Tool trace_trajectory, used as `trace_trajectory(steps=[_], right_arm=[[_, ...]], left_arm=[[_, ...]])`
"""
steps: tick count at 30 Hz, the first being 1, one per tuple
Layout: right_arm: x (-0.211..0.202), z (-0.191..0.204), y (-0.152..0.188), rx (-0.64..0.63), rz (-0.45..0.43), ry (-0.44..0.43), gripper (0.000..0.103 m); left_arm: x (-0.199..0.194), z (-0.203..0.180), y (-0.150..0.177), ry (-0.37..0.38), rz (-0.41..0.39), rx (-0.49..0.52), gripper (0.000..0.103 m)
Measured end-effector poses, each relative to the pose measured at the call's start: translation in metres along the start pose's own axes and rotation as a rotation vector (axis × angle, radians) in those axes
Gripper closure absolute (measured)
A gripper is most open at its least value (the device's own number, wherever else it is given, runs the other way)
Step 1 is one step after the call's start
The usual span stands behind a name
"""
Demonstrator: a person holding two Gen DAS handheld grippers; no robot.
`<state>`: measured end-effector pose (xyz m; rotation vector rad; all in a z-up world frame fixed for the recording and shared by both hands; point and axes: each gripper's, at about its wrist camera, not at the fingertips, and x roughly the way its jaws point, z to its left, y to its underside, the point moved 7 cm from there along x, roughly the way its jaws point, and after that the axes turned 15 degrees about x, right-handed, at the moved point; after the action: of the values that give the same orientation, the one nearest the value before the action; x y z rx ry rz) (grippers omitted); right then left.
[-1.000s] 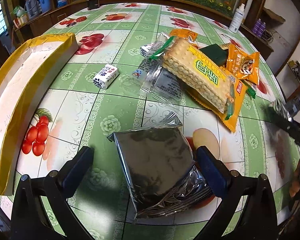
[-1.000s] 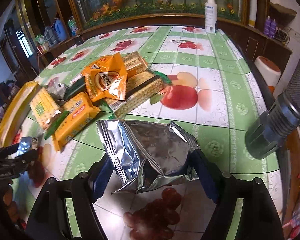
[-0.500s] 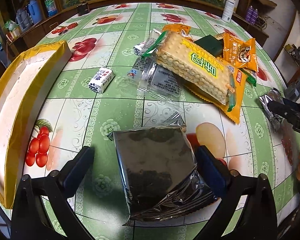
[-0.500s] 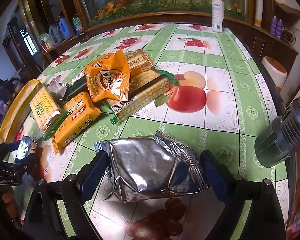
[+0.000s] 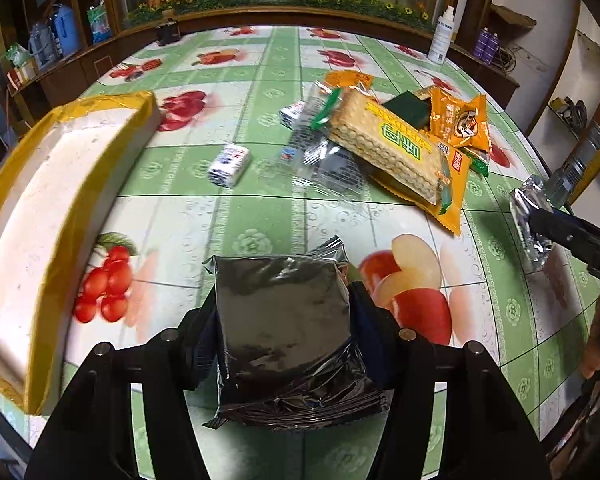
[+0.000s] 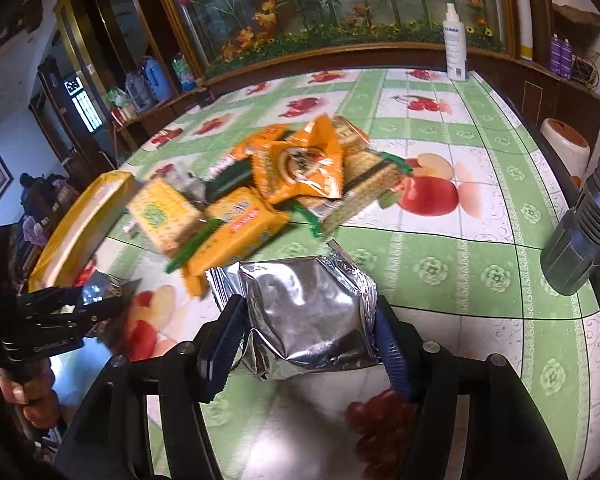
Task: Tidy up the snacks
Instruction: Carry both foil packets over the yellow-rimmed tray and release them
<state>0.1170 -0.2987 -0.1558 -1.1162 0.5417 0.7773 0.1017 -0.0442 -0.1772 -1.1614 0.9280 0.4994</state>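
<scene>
On the table, the left tongs are closing on a silver packet; the right tongs are closing on another foil packet, pads touching both.

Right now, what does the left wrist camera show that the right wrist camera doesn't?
Only the left wrist view shows the small blue-and-white packet and the left gripper, jaws closing against a dark foil packet.

Only the right wrist view shows the right gripper, jaws closing against a silver foil packet, and the white pot beside the table.

Both show the yellow tray, the orange snack bag and the white bottle.
</scene>
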Motion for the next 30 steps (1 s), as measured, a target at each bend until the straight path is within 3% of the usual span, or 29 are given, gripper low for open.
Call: trace_trajectory(steps=[7,17,30], right_arm=[[-0.013,0.049,0.003,-0.074,-0.013,-0.048,0.039],[0.000,0.135,0.013,-0.170,0.010,-0.171,0.039],[0.031,0.228,0.017,-0.236,0.047,-0.297,0.039]], left_arm=[[-0.035,0.027,0.006,-0.083,-0.057,-0.028,0.044],[-0.067,0.097,0.021,-0.194,-0.091,-0.145,0.044],[-0.069,0.146,0.042,-0.224,-0.083,-0.247,0.044]])
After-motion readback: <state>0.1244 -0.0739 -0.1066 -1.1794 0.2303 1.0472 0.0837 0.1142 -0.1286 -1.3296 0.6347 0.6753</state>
